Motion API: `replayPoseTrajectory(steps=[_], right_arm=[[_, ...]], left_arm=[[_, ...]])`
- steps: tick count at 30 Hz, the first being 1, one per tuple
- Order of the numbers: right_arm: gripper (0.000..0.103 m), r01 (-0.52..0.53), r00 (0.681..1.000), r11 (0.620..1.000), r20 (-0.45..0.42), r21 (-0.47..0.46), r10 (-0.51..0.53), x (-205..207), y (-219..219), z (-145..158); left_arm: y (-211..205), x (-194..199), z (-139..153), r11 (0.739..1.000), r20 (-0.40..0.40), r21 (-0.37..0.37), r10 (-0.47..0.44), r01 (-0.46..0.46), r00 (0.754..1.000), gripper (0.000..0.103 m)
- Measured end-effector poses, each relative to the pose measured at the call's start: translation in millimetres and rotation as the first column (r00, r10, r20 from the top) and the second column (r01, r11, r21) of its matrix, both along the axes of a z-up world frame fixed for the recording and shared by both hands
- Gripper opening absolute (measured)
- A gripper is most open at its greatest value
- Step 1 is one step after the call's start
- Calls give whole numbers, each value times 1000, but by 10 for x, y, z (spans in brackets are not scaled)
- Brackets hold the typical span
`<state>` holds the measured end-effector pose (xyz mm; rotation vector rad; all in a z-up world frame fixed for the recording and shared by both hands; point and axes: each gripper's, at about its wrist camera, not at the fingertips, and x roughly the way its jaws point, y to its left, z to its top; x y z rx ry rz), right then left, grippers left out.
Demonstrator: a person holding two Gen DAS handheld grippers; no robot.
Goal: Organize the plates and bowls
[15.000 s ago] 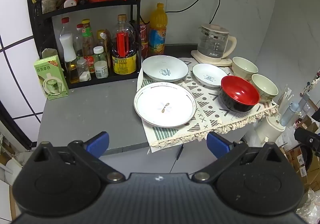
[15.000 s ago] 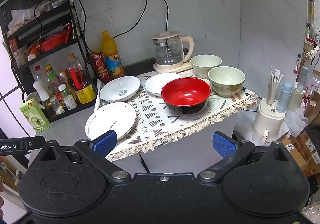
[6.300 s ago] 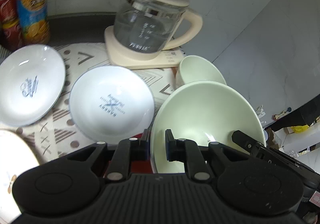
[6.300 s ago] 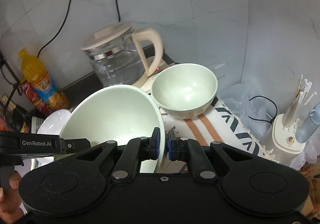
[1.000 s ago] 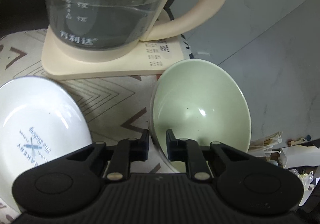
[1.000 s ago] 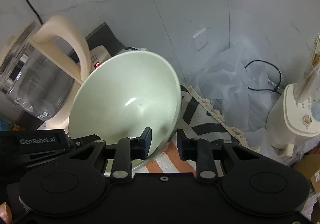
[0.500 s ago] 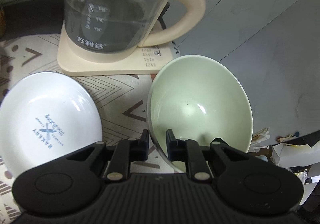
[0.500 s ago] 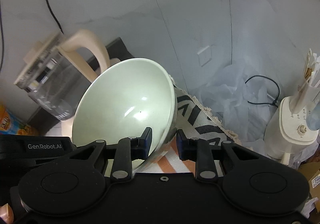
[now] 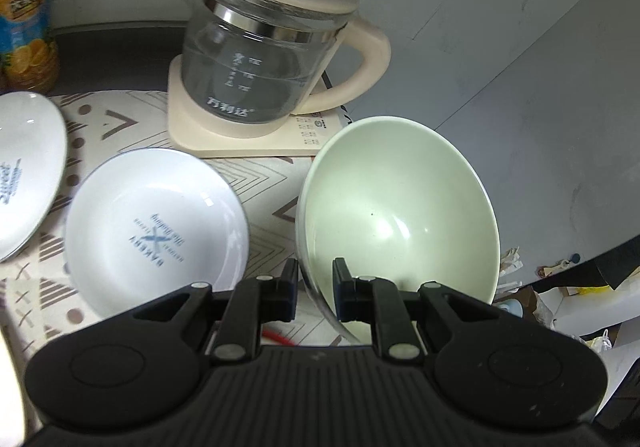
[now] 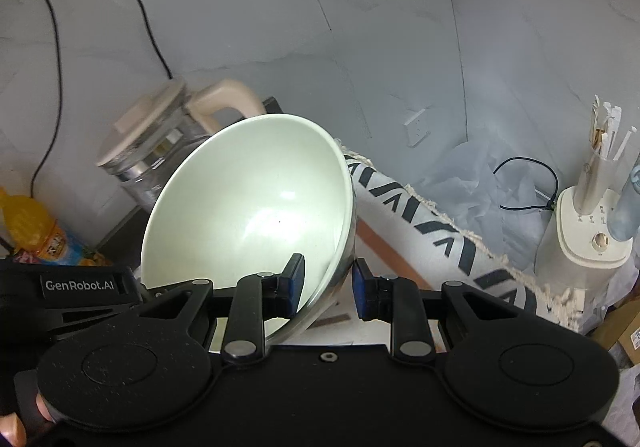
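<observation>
My left gripper (image 9: 315, 289) and right gripper (image 10: 327, 285) each pinch the bowl's (image 9: 400, 207) rim. It is pale green, glossy, tilted, empty.

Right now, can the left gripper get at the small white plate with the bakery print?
Probably not yet: the left gripper is shut on the rim of the green bowl. The white plate lies bare beside it, so once the bowl is released the way looks free.

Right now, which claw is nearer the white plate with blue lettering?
Left. The left claw grips the green bowl at the rim beside the plate; the right claw holds the bowl's far side, away from it.
</observation>
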<state>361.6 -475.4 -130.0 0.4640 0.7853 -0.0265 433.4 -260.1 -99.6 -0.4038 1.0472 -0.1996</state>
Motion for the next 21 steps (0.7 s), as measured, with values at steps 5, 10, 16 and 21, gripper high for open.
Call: replayPoseTrajectory(steps=[5, 10, 16, 21], right_arm=[[25, -12, 1000, 1000, 14, -3, 12, -191, 119, 42], [25, -27, 1000, 1000, 15, -10, 27, -398, 268, 61], [25, -22, 1000, 1000, 10, -5, 22, -620, 356, 42], [25, -24, 1000, 1000, 3, -4, 24, -768, 430, 6]], left_arm=[[173, -244, 79, 1000, 23, -1, 12, -12, 1000, 17], [316, -437, 71, 1000, 22, -8, 16, -16, 1000, 17], [427, -640, 58, 1000, 15, -18, 10, -9, 1000, 18], [519, -801, 6, 1000, -3, -23, 15, -15, 1000, 19]])
